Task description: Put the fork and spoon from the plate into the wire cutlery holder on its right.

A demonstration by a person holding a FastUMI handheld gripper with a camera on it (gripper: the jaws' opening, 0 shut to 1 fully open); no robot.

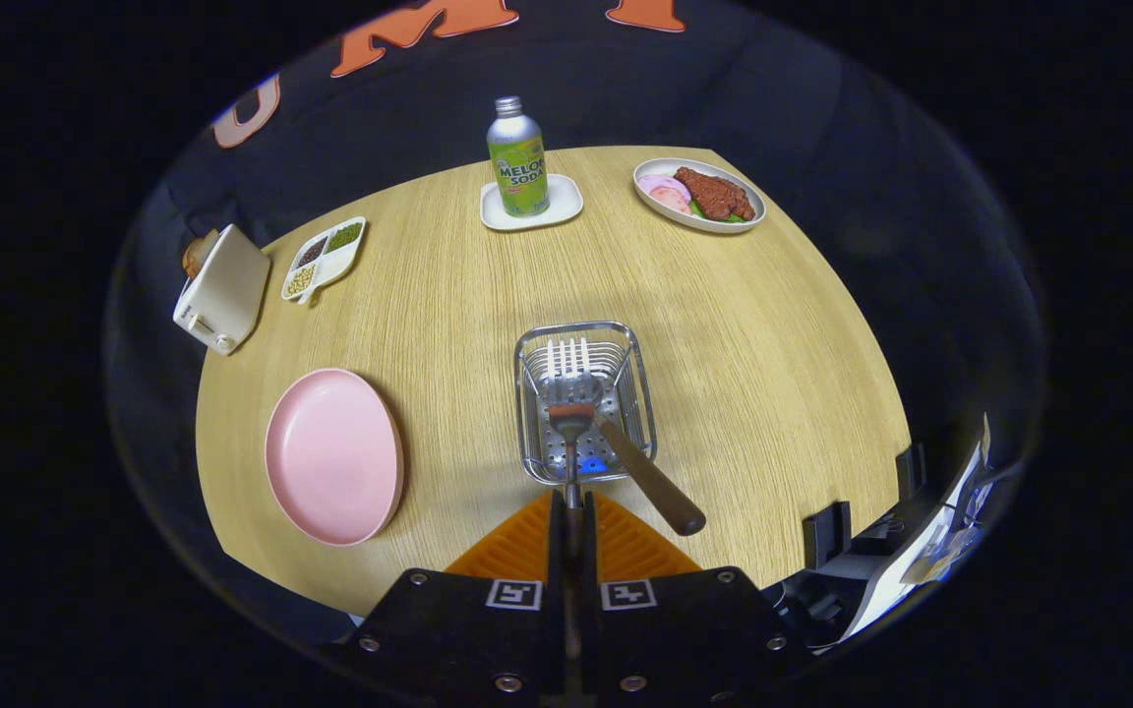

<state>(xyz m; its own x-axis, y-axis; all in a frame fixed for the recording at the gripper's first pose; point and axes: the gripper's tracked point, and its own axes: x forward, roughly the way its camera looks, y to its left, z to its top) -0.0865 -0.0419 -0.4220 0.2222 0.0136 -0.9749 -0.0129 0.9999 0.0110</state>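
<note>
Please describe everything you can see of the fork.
The fork looks like shiny metal, with four straight tines and a thin neck that widens into a brown band. It points forward, away from the camera, with its tines above the wire cutlery holder. Its handle runs back between the fingers of the tongs, which are shut on it. Whether it touches the brown-handled utensil leaning in the holder, I cannot tell.

Light wooden table [744,374] against black cloth wall [803,108]
</note>
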